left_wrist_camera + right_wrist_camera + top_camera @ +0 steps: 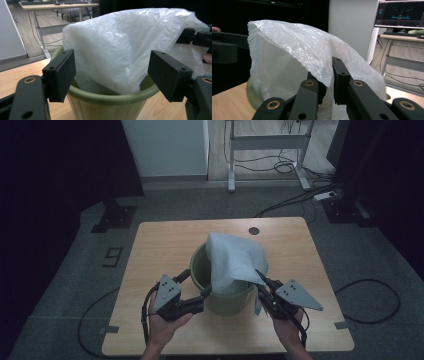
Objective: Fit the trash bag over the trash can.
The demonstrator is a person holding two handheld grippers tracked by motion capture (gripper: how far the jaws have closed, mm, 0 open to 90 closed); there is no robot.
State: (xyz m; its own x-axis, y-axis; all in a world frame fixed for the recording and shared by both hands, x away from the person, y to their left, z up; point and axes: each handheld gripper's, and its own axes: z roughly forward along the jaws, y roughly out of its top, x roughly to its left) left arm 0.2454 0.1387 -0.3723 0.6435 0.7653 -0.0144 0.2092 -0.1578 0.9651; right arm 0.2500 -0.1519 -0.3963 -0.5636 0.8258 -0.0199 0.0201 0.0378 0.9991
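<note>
A green plastic bin [222,297] [105,102] [253,96] stands on the wooden table [160,245], near its front middle. A white translucent plastic bag [232,260] [125,47] [287,55] rises out of it, draped up and over the rim. My right gripper [261,279] [328,80] is shut on the bag's edge at the bin's right side and holds it lifted. My left gripper [197,285] [111,72] stands open at the bin's near left rim, jaws wide apart with the bag and rim ahead of them, not touching.
A dark round hole [254,230] marks the table's far side. Beyond the table stand a white cabinet [167,147], a desk frame [267,150] with cables on the floor, and black stands at left. A lit monitor [400,13] sits on a far desk.
</note>
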